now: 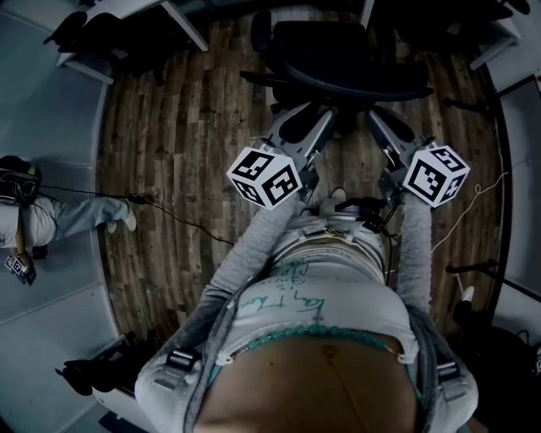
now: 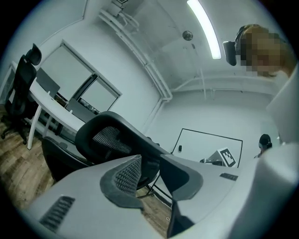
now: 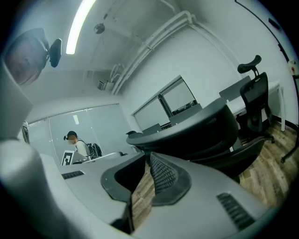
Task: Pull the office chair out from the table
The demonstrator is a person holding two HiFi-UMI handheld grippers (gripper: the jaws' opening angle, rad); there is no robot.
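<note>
The black office chair [image 1: 351, 63] stands on the wood floor just ahead of me, its curved back rim toward me. My left gripper [image 1: 326, 117] reaches level to that rim. In the left gripper view its jaws stand apart with the dark rim [image 2: 150, 164] in the gap, and I see no pad pressing on it. My right gripper [image 1: 373, 117] reaches the rim further right. In the right gripper view its jaws [image 3: 145, 158] are almost together, the tips meet the underside of the rim [image 3: 187, 135], and floor shows through the thin slit.
A person [image 1: 51, 216] is low on the floor at the far left, with a cable [image 1: 173, 216] running across the planks. White desks [image 1: 182, 21] stand behind the chair. A second black chair [image 3: 254, 100] stands at a desk to the right, and another [image 2: 21, 88] to the left.
</note>
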